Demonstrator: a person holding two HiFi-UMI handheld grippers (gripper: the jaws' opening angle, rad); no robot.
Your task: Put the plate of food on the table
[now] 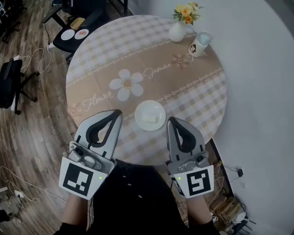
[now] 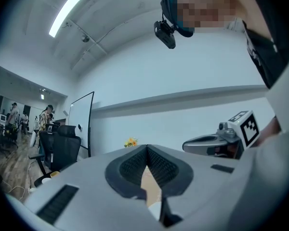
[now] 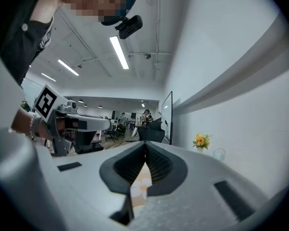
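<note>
Small white plate (image 1: pixel 158 109) with a pale piece of food (image 1: pixel 149 117) sits on the near part of the round table (image 1: pixel 186 92), between both grippers, touching neither. Left gripper (image 1: pixel 118 113) and right gripper (image 1: pixel 170 120) are clenched on nothing. Plate is probably light, stiff, slick and breakable; grip opposite rims and keep it level.

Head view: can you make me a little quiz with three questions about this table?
1. True or false: the plate rests on the table.
2. What stands next to the flower vase? A) a cup B) a book C) a banana
3. Fill in: the left gripper and the right gripper both have their jaws ____.
Key: 1 true; 2 A; 3 shut, with nothing between them.
</note>
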